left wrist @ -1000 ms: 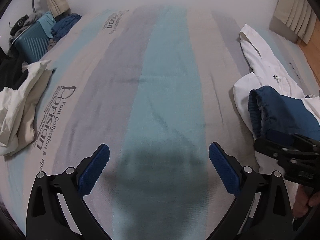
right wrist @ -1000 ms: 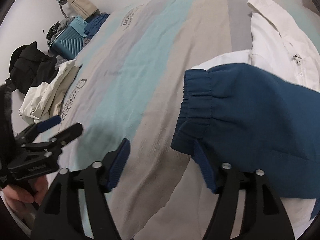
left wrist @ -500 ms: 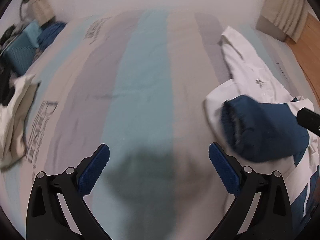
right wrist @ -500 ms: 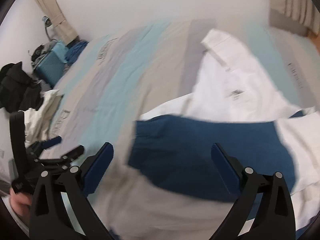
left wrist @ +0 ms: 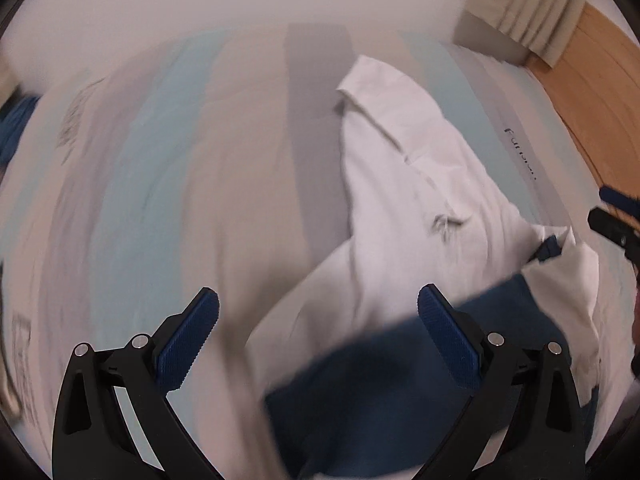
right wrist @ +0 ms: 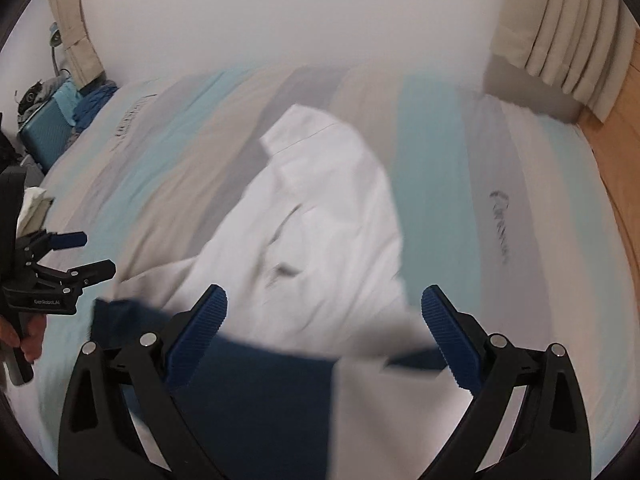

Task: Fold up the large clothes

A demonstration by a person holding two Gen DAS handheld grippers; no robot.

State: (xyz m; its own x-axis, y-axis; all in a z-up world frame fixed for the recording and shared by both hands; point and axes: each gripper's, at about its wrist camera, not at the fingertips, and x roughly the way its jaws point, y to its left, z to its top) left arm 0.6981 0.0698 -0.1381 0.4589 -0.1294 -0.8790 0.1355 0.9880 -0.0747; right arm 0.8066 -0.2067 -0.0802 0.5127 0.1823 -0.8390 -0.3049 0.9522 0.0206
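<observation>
- The left gripper [left wrist: 318, 334] has its blue pads spread wide with nothing clamped between them; it hangs above the bed, its right-hand finger over the dark blue part of the jacket.
- The right gripper [right wrist: 322, 332] also stands with its pads far apart and nothing pinched; blue and white cloth lies below the fingers, not between the pads.
- The jacket [right wrist: 328, 216], white with a navy sleeve [left wrist: 384, 396], lies spread on the striped bedcover [left wrist: 160, 184], collar end towards the far wall, the navy part nearest the cameras.
- In the right wrist view the left gripper shows at the left edge, held by a hand [right wrist: 28, 336]; its fingers are parted there as well.
- The bedcover has pale blue, grey and beige stripes with blurred dark lettering.
- Far left, beside the bed, sit a teal suitcase [right wrist: 44, 136] and a heap of clothes; a beige curtain [right wrist: 560, 44] hangs at the right above wooden flooring [left wrist: 592, 92].
</observation>
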